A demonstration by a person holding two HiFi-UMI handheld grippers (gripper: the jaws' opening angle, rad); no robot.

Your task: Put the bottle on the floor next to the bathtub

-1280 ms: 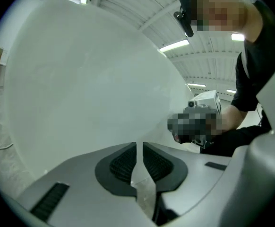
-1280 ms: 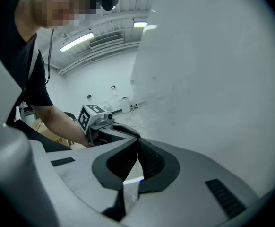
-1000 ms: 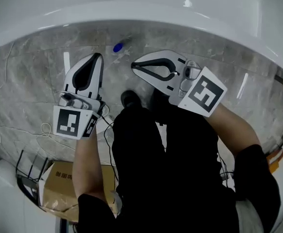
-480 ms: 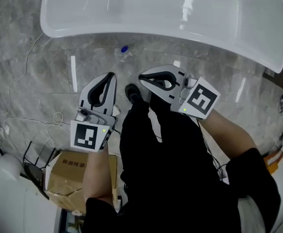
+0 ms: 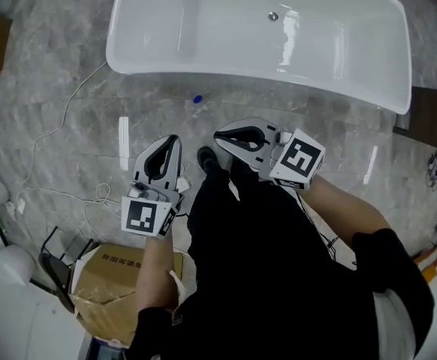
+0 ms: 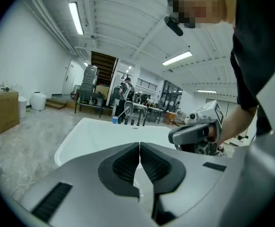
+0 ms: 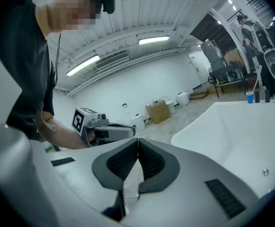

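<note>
Bottle (image 5: 197, 100) sits on the floor (image 5: 61, 137) beside the bathtub (image 5: 166, 64). Left gripper (image 5: 174, 139) and right gripper (image 5: 218, 135) have jaws pressed together, holding nothing

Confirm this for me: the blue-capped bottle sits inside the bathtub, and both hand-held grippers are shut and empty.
Wrong on one point. The head view shows the bottle on the floor just outside the bathtub, not inside it. The rest stands: the left hand-held gripper and the right hand-held gripper are both shut and empty.
</note>
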